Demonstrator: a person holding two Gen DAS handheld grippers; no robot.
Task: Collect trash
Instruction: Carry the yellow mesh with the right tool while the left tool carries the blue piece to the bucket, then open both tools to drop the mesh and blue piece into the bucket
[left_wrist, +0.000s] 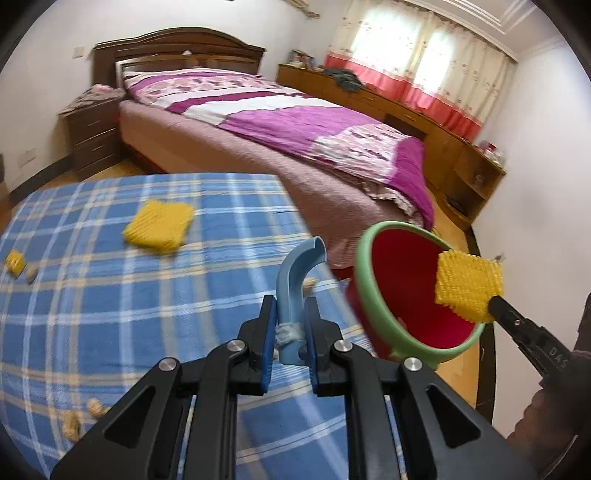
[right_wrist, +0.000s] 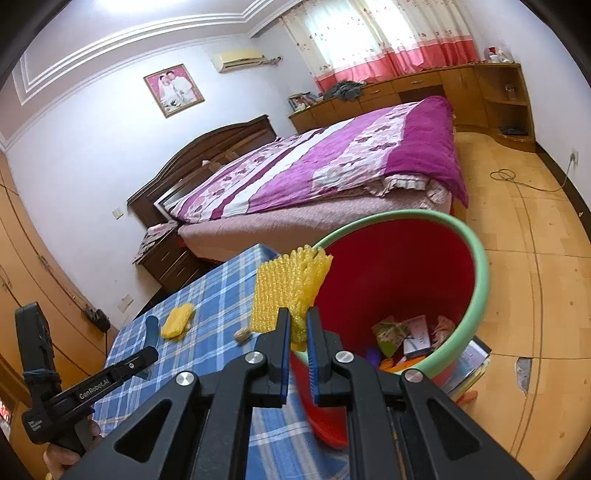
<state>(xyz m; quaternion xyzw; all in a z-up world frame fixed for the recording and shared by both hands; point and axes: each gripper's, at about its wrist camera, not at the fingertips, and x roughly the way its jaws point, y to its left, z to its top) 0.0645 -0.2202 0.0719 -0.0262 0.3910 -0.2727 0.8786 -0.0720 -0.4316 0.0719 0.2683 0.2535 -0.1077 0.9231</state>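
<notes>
My right gripper (right_wrist: 297, 332) pinches crinkled yellow foam netting (right_wrist: 284, 288) by the red, green-rimmed plastic bin (right_wrist: 476, 266); left gripper (left_wrist: 290, 314) clamps a curved blue plastic handle (left_wrist: 295, 280).

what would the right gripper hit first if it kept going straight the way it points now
Probably the red bin: the right gripper, shut on yellow foam netting, points at its open mouth, so likely the inner wall, though depth is unclear.

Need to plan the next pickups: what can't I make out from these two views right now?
- Left wrist view: small tan bits on the checked tablecloth are blurred; can't identify them.
- Left wrist view: red bin bottom hidden by its own wall.
- Right wrist view: bin contents too small to name; the right gripper covers part.
</notes>
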